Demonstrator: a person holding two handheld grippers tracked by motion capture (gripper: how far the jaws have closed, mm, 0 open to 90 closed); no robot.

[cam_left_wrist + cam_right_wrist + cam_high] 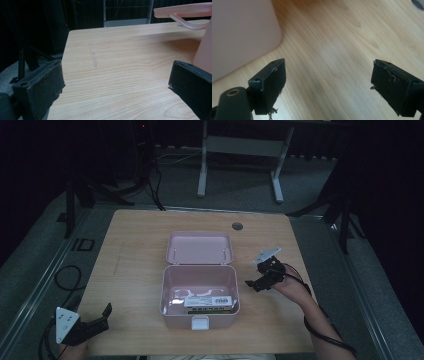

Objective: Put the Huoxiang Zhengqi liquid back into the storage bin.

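A pink plastic box (200, 315) stands open in the middle of the wooden table (135, 260), its lid (199, 248) laid back flat behind it. Inside lies a white and green packet (210, 302). My right gripper (257, 281) hovers open just right of the box, jaws wide apart with bare wood between them (328, 75); the box's wall (242, 37) shows at the left. My left gripper (100, 317) rests open at the table's front left corner, nothing between its jaws (115, 85). The box's side (203, 52) and lid edge (182, 11) appear at the right.
A white latch (200, 323) sits on the box's front wall. A small round grey disc (237, 226) is set into the table near its far edge. A white-legged desk frame (240, 150) stands on the floor beyond. Cables (67, 277) trail at the left.
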